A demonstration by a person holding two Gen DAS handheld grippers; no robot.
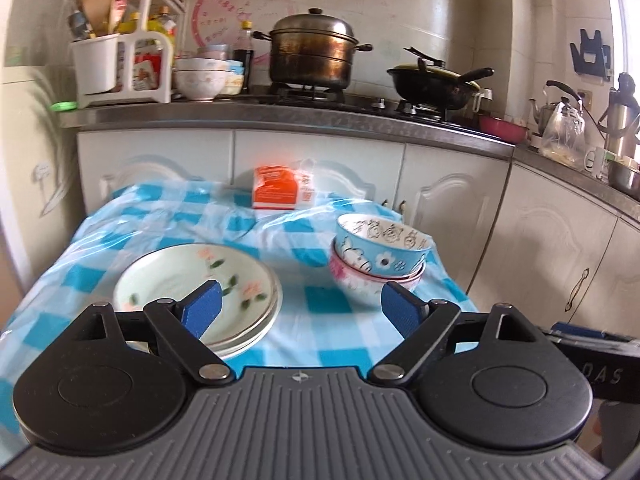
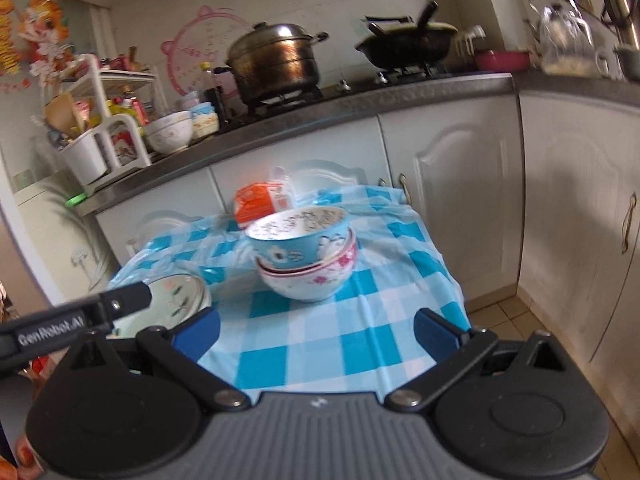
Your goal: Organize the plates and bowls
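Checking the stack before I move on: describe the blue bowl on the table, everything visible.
The blue bowl is glossy, ceramic-looking, light blue outside with white cartoon figures and a flower, white inside with dark line drawings. It sits upright, slightly tilted, nested in the pink-flowered white bowl, touching only that. Its inside looks empty. The pair stands on the blue-checked tablecloth, right of the stacked plates. Neither gripper touches it.

White lettering "GenRobot.AI" runs along the black body of the left gripper (image 2: 132, 300) at the left edge of the right wrist view. Grey letters "DAS" stand on the black body of the right gripper (image 1: 588, 336) in the left wrist view.
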